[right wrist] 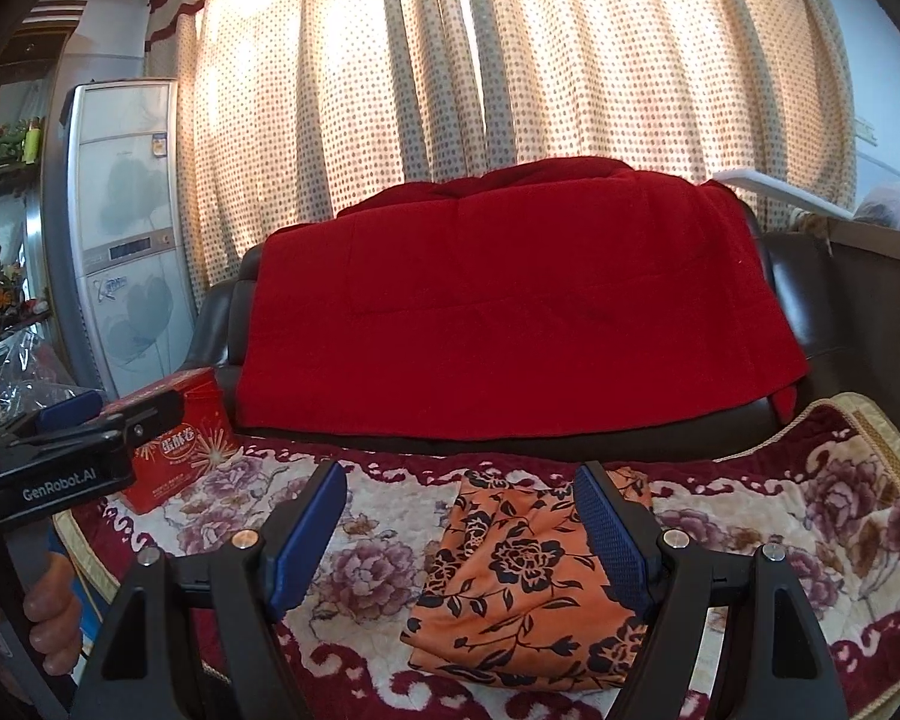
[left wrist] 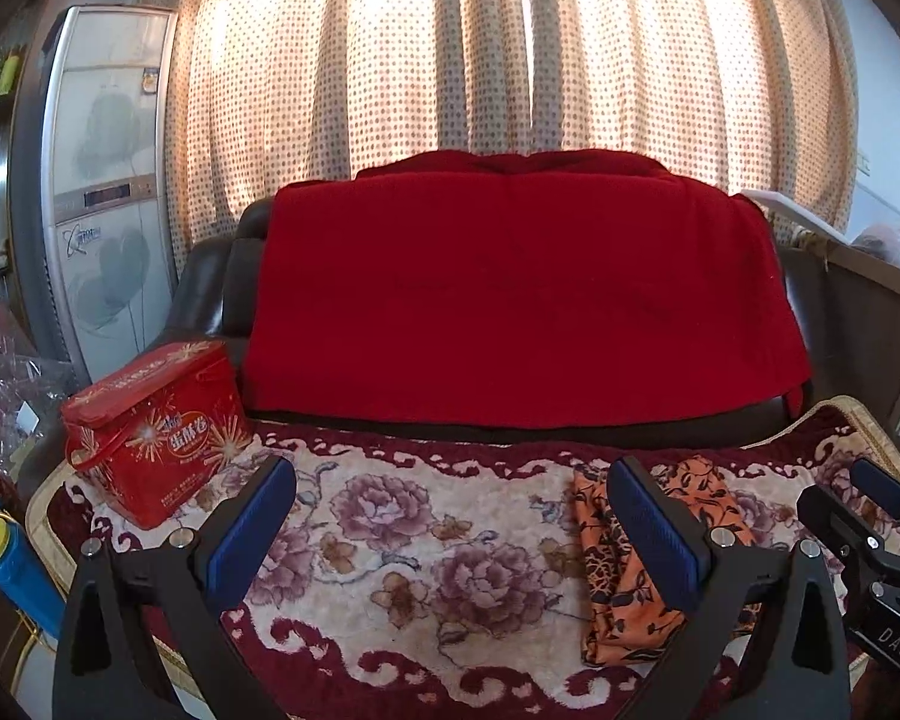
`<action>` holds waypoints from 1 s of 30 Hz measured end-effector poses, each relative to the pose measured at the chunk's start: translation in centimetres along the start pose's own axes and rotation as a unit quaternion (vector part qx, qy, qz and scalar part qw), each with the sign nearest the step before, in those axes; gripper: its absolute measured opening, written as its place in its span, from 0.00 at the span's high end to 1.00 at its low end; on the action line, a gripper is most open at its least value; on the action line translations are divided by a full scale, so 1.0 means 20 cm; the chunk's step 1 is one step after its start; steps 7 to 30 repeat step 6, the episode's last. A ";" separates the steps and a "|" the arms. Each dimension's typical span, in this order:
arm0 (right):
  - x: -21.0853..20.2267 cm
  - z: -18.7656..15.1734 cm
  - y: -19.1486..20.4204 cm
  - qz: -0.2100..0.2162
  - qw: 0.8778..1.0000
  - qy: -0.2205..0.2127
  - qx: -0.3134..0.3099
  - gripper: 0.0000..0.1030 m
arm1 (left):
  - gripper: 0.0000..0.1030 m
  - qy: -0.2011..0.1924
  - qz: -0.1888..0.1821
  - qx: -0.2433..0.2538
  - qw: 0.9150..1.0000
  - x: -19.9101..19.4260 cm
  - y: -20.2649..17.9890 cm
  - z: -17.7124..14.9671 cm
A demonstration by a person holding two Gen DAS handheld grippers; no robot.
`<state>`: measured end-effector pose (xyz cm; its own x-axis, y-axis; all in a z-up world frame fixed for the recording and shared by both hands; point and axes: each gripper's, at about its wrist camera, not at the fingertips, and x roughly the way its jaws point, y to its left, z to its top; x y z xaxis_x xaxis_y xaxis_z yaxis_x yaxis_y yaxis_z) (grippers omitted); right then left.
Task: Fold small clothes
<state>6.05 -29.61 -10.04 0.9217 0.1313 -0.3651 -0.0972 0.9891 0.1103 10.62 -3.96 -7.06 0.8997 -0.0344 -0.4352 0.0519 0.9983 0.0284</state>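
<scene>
We are holding our left gripper (left wrist: 450, 525) and right gripper (right wrist: 459, 525) spread wide, gripping nothing, above the floral blanket (left wrist: 426, 516). The folded orange floral garment (right wrist: 525, 576) is lying flat on it, between the right gripper's fingers, well apart from the red tin (left wrist: 153, 429).

A cream floral plush rug with a dark red scrolled border (left wrist: 426, 546) fills the lower half of both views. On it at nine o'clock stands a red rectangular tin box printed with gold fireworks (left wrist: 156, 432). A dark leather sofa back (left wrist: 210, 282) rises behind, draped at centre with a plain red blanket (left wrist: 522, 294). A cream curtain dotted in brown (left wrist: 486, 48) hangs at twelve o'clock. A tall white standing air conditioner (left wrist: 105, 180) occupies ten o'clock.
</scene>
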 end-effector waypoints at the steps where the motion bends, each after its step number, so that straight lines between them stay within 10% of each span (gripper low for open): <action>1: 0.03 0.00 0.00 0.001 1.000 0.003 0.000 0.22 | 0.00 0.005 0.000 0.000 1.000 0.03 0.00 0.00; 30: 0.18 -0.02 -0.05 0.007 1.000 0.015 0.004 0.22 | 0.00 0.029 -0.022 -0.023 0.999 0.21 0.06 -0.01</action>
